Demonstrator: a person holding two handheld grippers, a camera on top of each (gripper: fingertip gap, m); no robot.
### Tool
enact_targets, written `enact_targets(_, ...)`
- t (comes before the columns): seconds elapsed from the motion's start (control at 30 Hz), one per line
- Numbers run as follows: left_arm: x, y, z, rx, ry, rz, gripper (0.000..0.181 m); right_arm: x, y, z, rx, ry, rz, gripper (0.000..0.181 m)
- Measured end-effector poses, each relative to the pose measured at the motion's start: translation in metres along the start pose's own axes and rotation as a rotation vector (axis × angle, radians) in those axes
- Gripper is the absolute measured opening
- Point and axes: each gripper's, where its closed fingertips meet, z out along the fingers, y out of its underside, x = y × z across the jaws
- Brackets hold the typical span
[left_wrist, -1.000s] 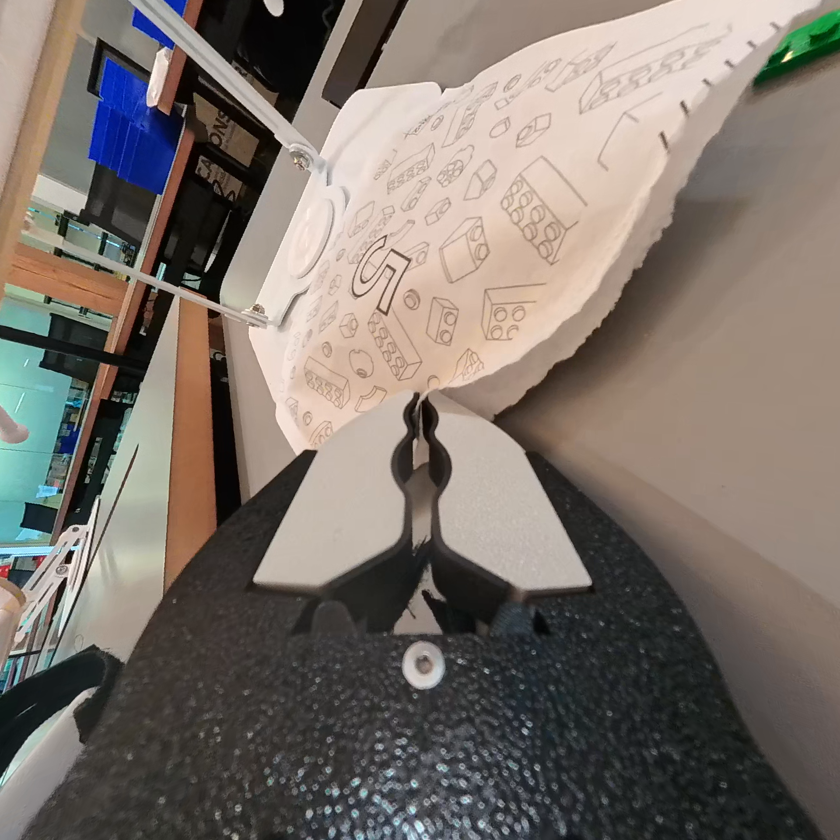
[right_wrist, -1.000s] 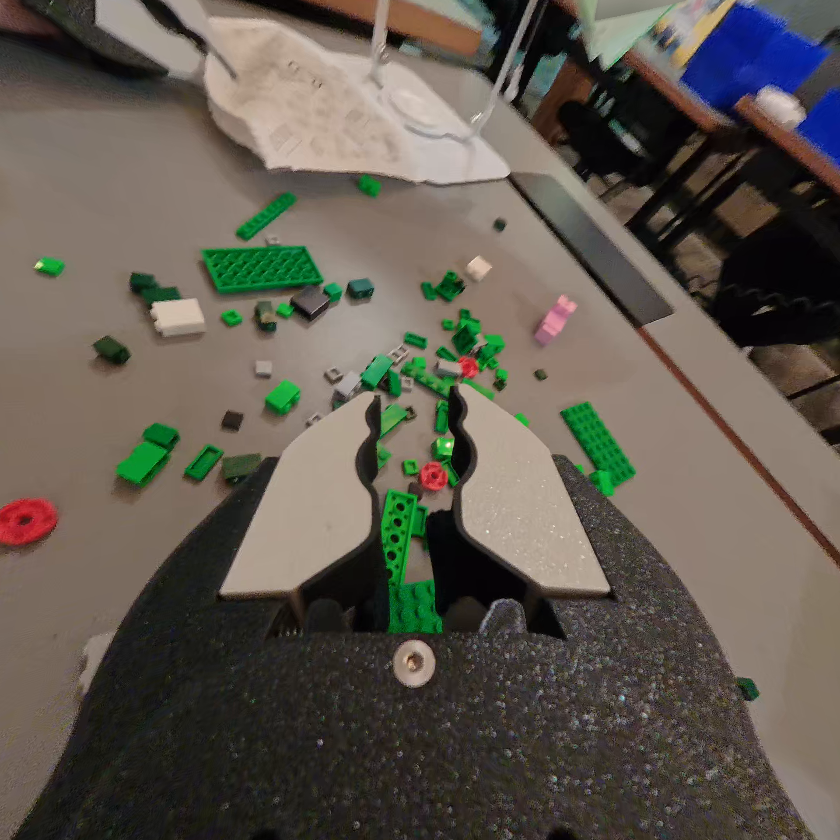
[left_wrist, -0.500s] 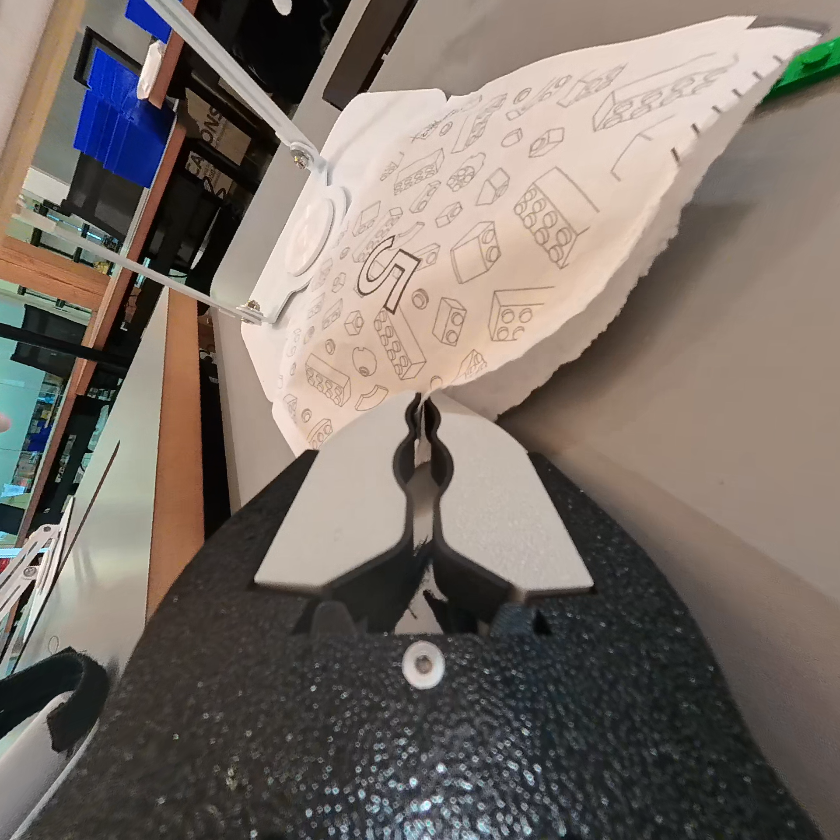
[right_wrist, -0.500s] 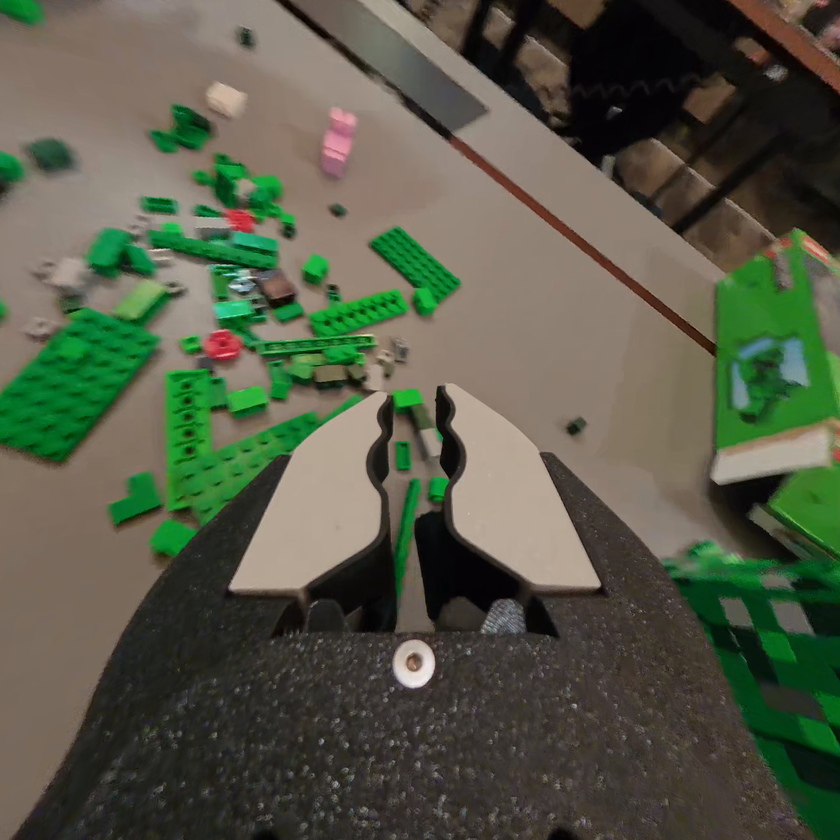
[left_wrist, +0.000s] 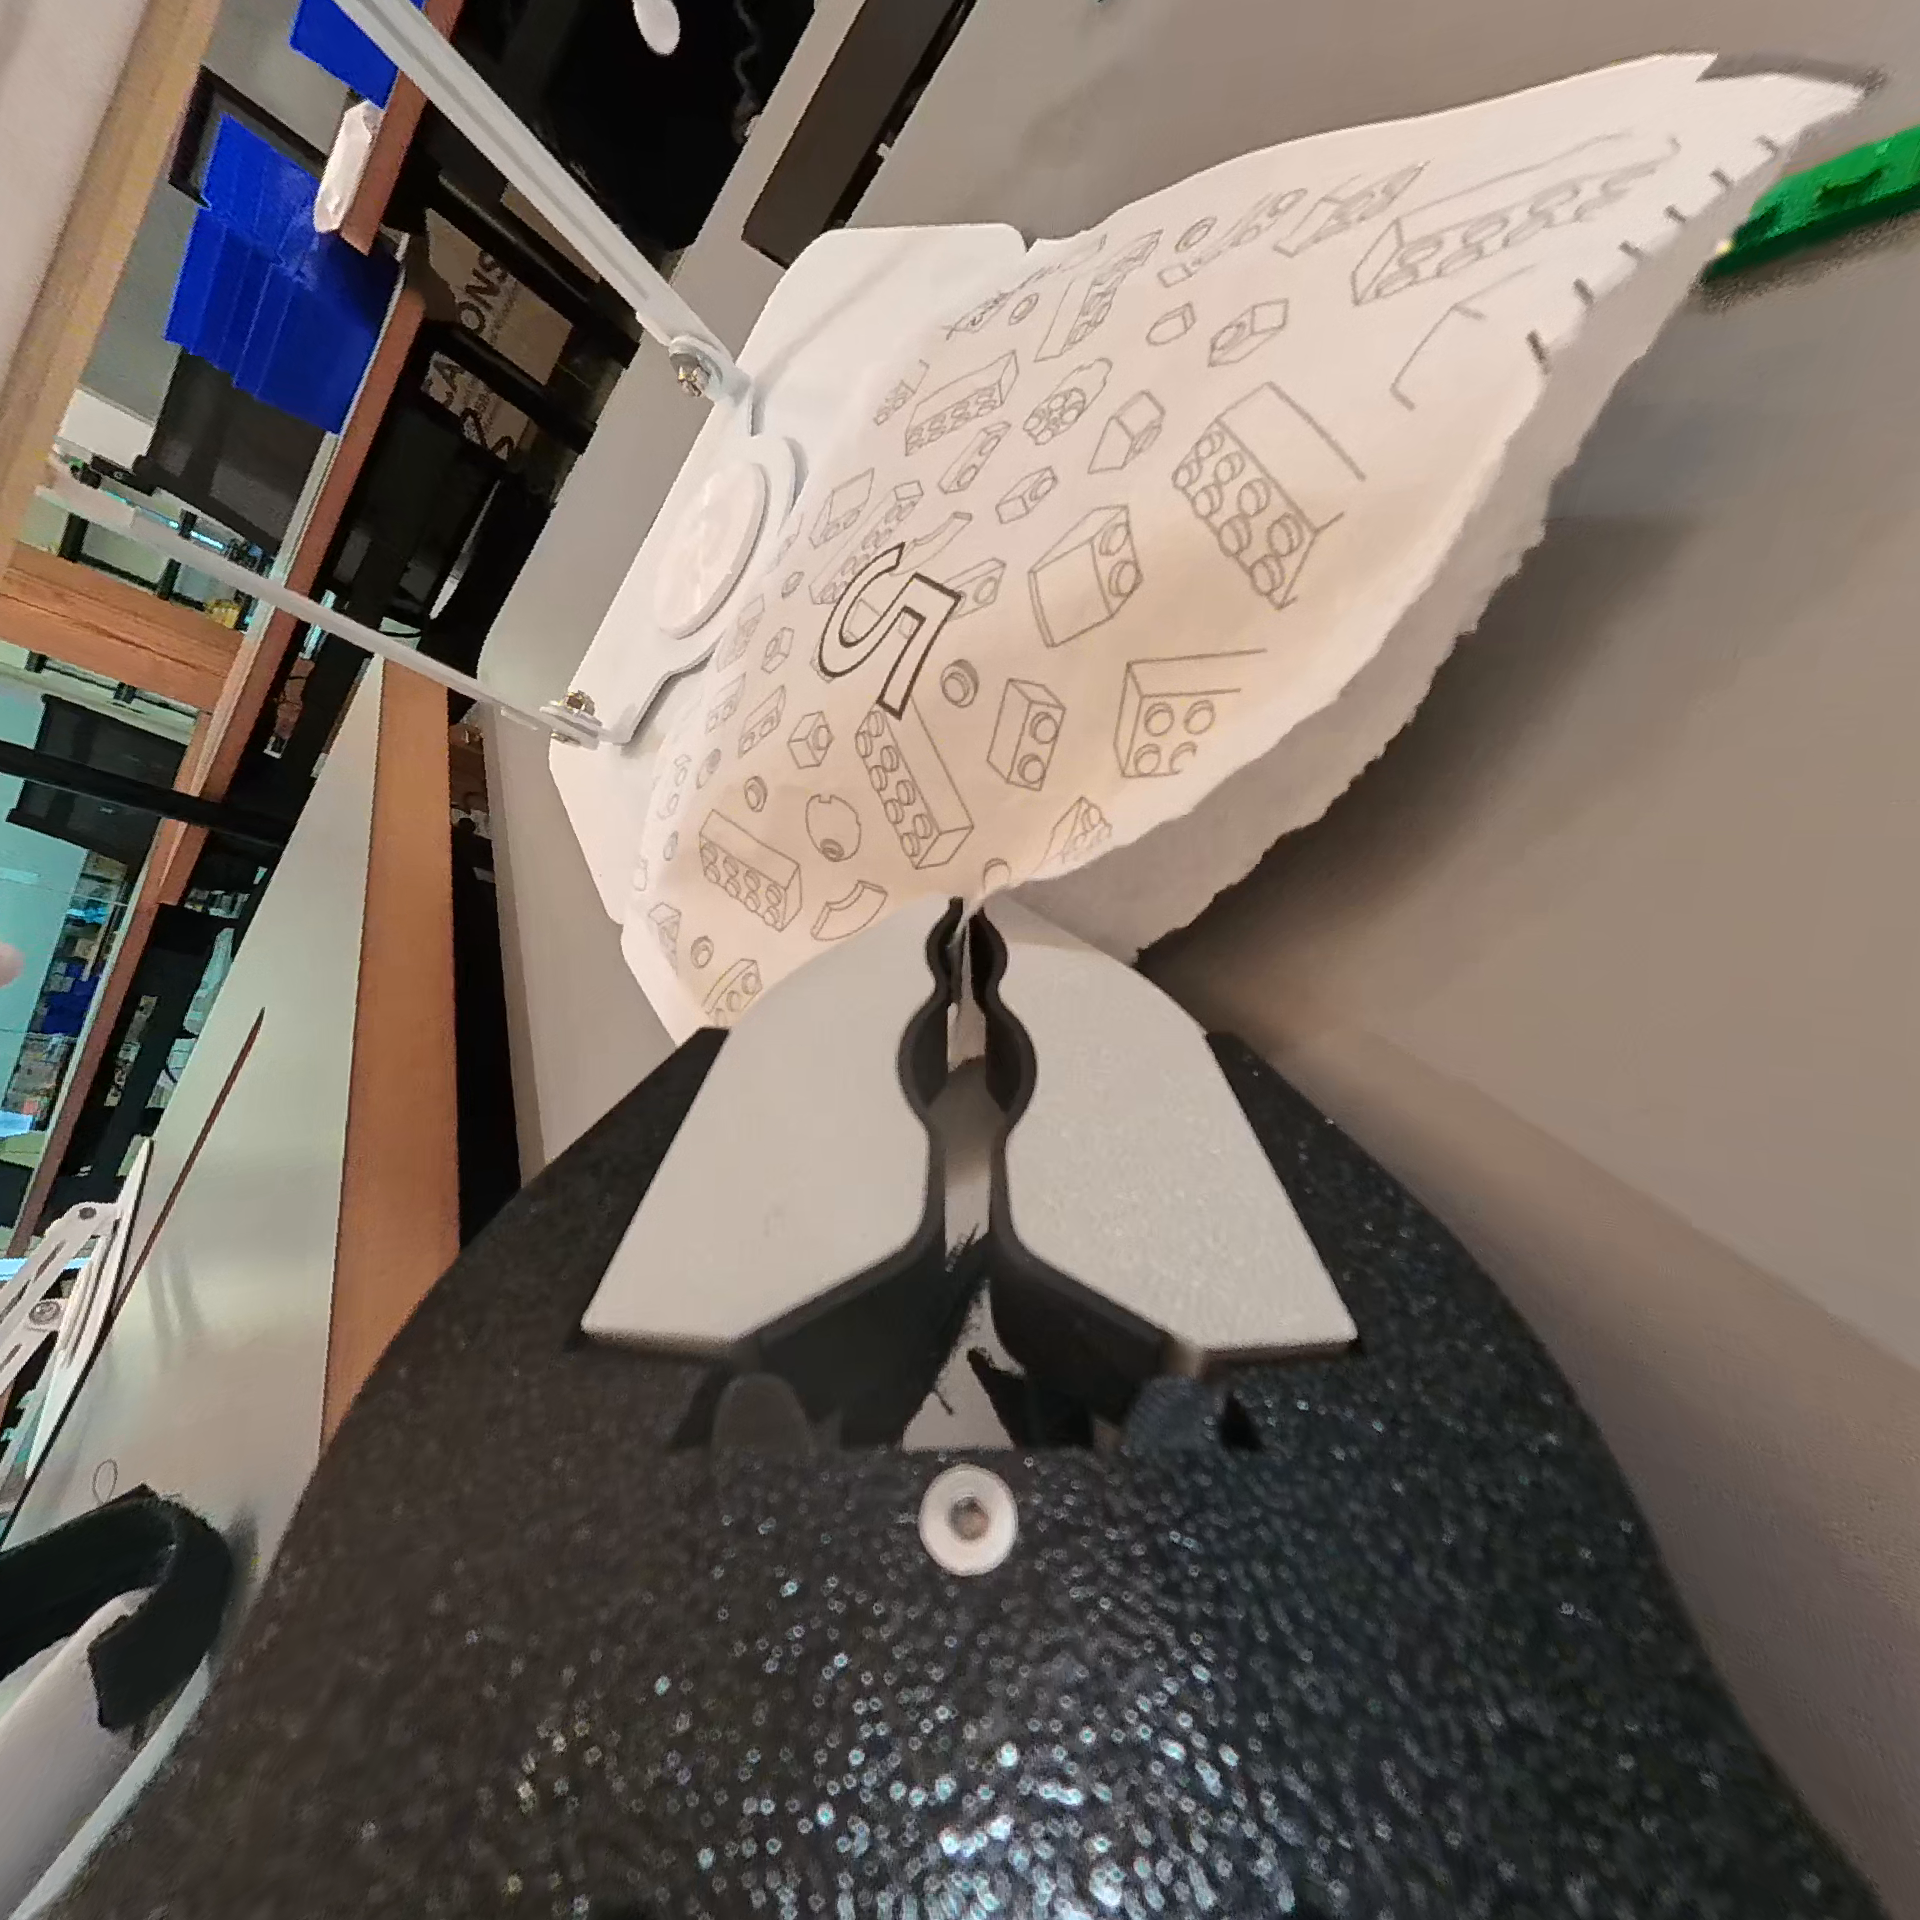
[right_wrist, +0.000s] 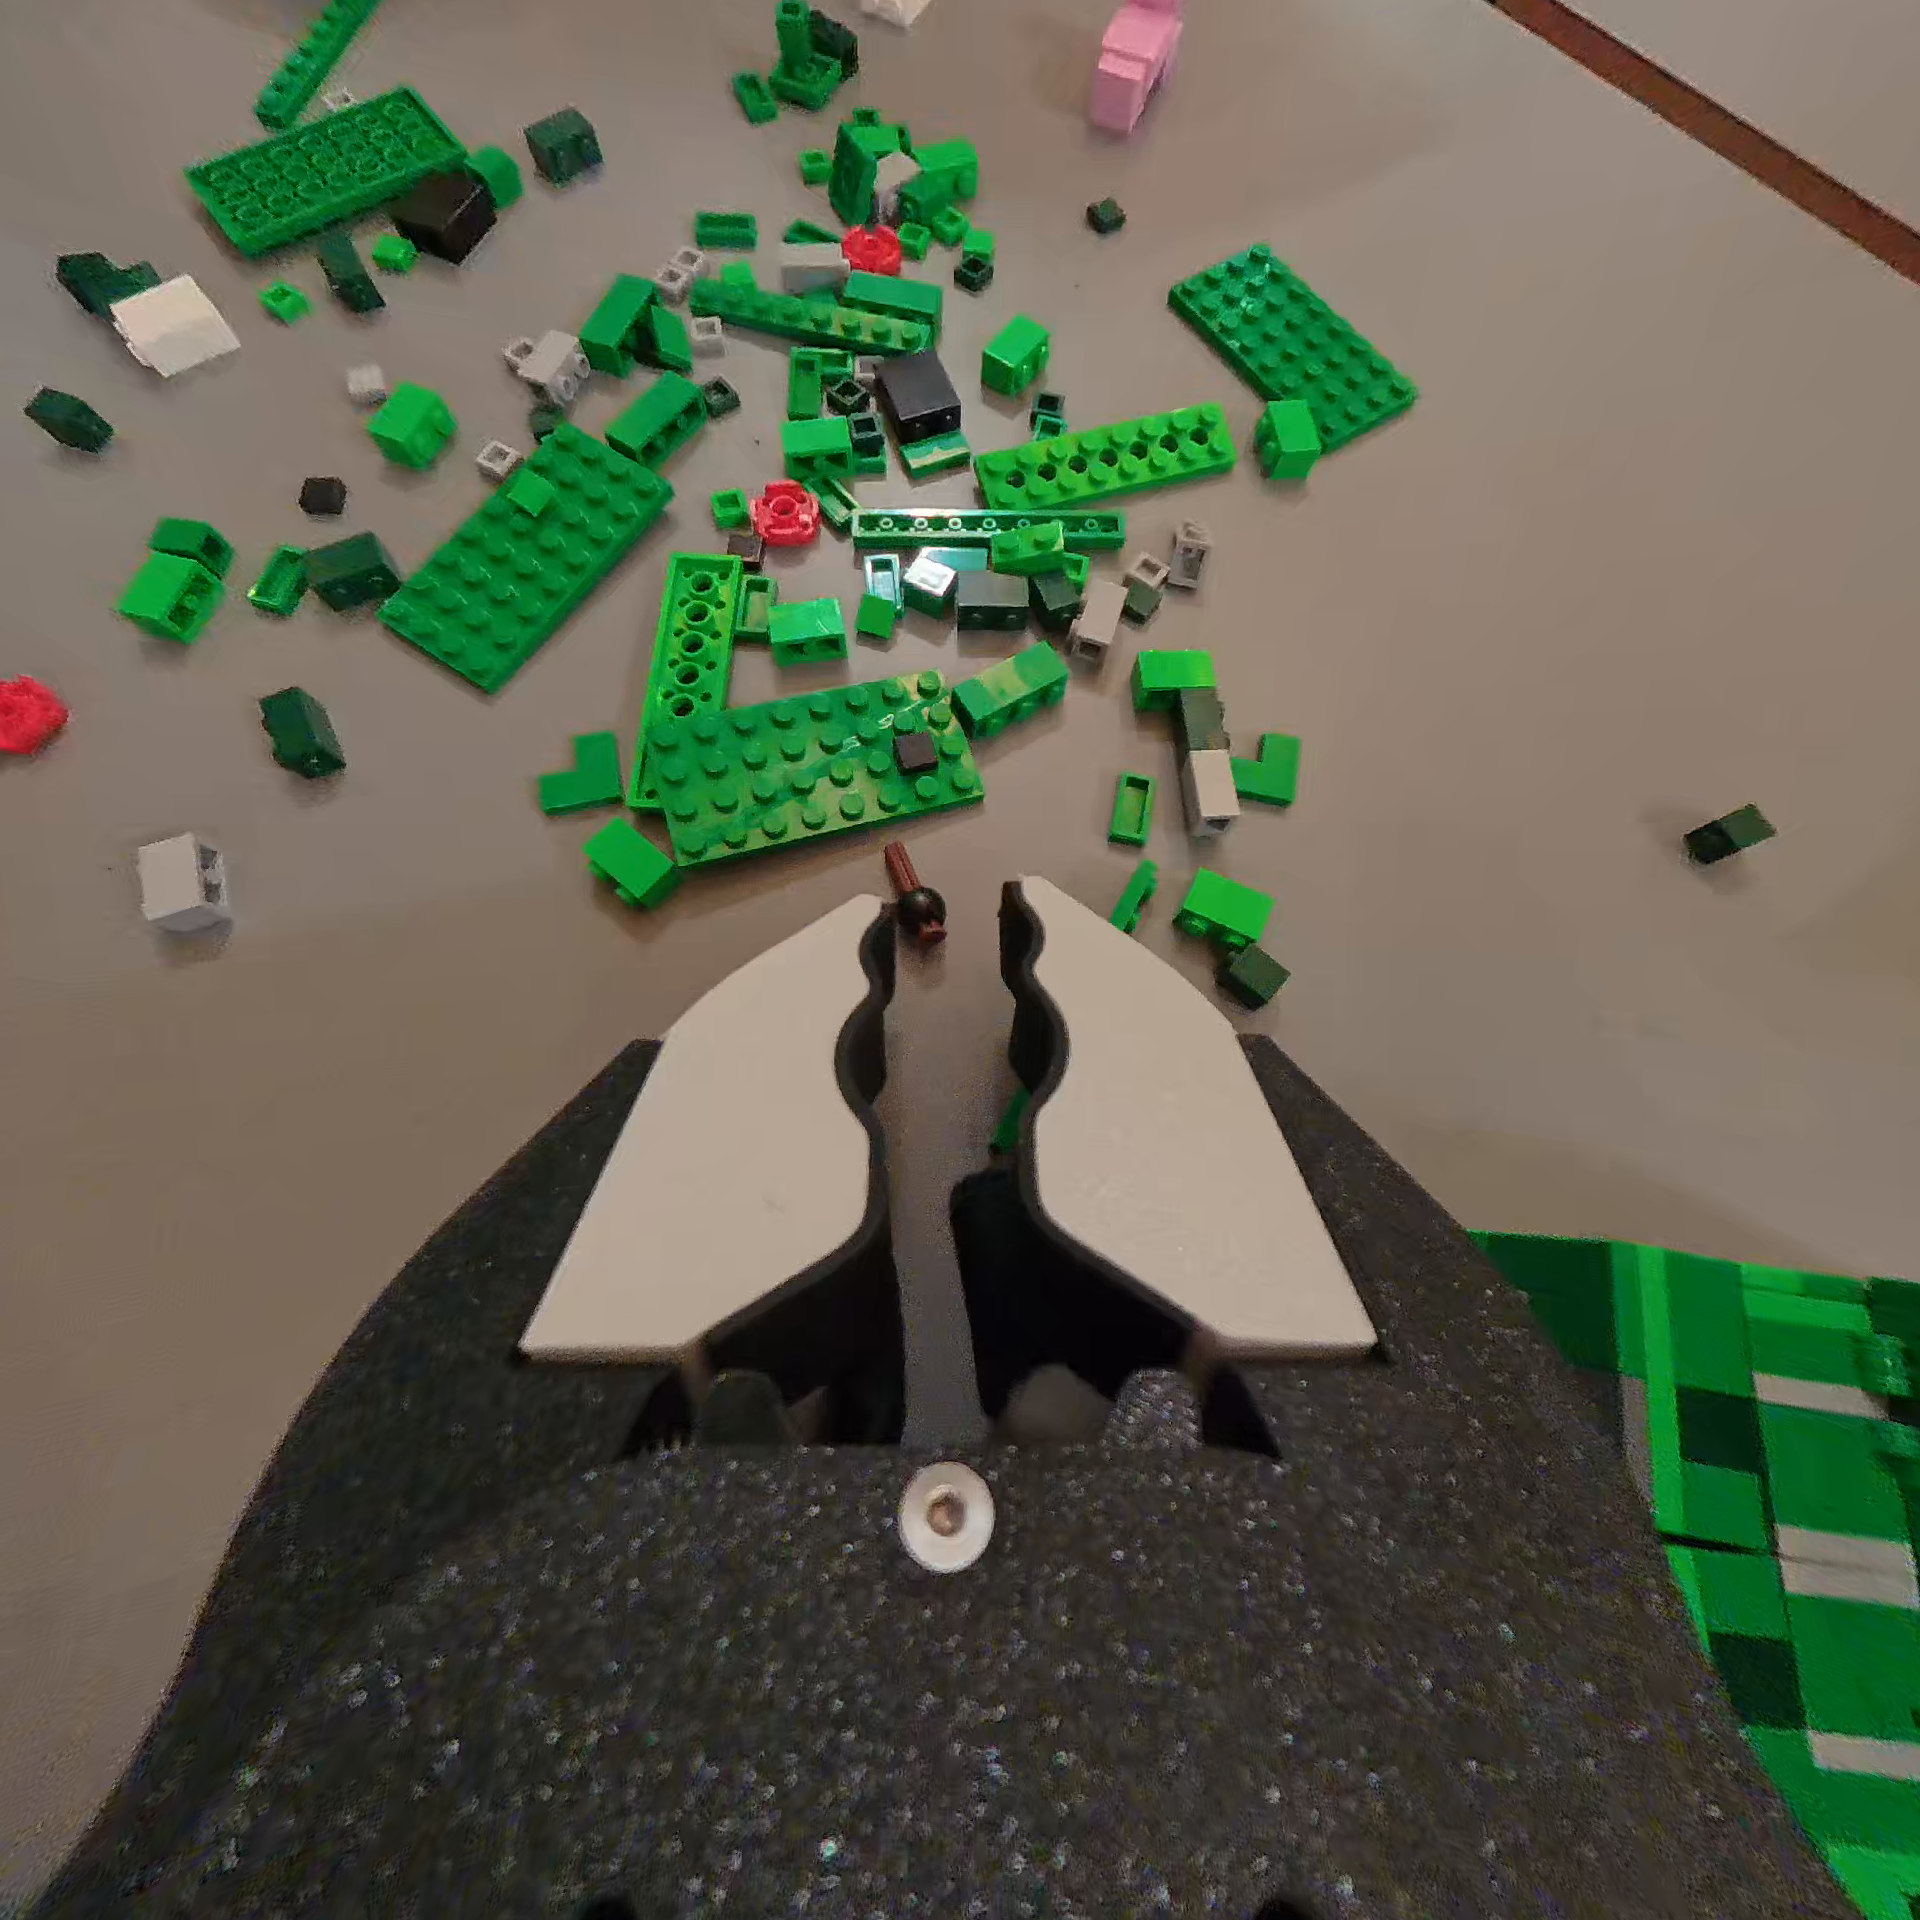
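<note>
paper bag pinched, bricks loose on the desk

the left tool (left_wrist: 961, 914) is clenched on the lower edge of a torn white paper bag (left_wrist: 1039, 540) that fills the upper middle of its frame, lifted off the grey desk (left_wrist: 1558, 831). the right tool (right_wrist: 943, 902) is released and holds nothing; a small dark pin (right_wrist: 914, 902) lies on the desk between its tips. beyond, in the upper half of the frame, green bricks (right_wrist: 810, 769) lie scattered and unassembled. a green box (right_wrist: 1787, 1475) sits lower right.
</note>
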Motion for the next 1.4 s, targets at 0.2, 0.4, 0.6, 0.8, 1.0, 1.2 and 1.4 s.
enact_targets(0.2, 0.0, -0.01, -0.007, 0.025, 0.026, -0.028, 0.0, 0.0, 0.008, 0.015, -0.072, 0.0, -0.029, 0.017)
enact_targets(0.4, -0.008, -0.021, -0.016, 0.061, 0.051, -0.154, 0.0, -0.008, -0.011, 0.013, -0.025, -0.003, -0.065, 0.01)
enact_targets(0.6, -0.01, -0.029, -0.023, 0.095, 0.164, -0.392, 0.0, -0.12, -0.167, 0.058, 0.292, -0.046, -0.257, 0.01)
enact_targets(0.8, -0.013, -0.035, -0.03, 0.116, 0.155, -0.427, 0.0, -0.228, -0.254, 0.144, 0.347, 0.031, -0.468, 0.01)
enact_targets(1.0, -0.012, -0.045, -0.038, 0.147, 0.191, -0.45, 0.0, -0.219, -0.271, 0.186, 0.353, 0.132, -0.381, 0.01)
enact_targets(1.2, 0.001, -0.067, -0.056, 0.193, 0.323, -0.487, 0.0, -0.189, -0.279, 0.184, 0.39, 0.298, -0.34, 0.01)
enact_targets(1.4, 0.012, -0.09, -0.08, 0.205, 0.486, -0.599, 0.0, -0.193, -0.293, 0.167, 0.478, 0.247, -0.363, 0.014)
